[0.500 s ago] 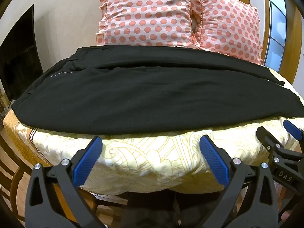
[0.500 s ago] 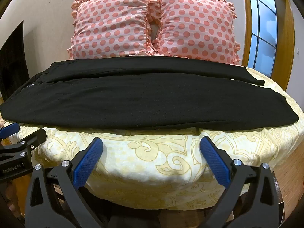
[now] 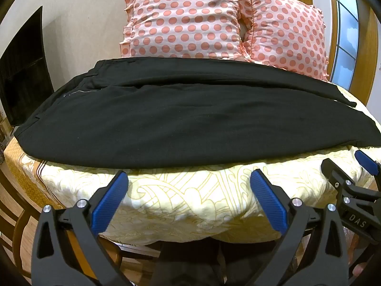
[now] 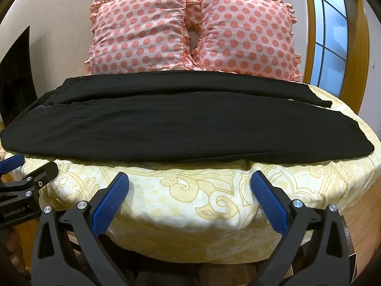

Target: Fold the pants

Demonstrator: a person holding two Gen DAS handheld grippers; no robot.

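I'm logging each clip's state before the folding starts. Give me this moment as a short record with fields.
garment: black pants, spread lengthwise across the bed, legs side by side
waistband end: toward the left
surface: yellow patterned bedspread
behind pants: two pink polka-dot pillows
left gripper: open, short of the near pant edge, holding nothing
right gripper: open, short of the near pant edge, holding nothing
fold progress: none visible yet
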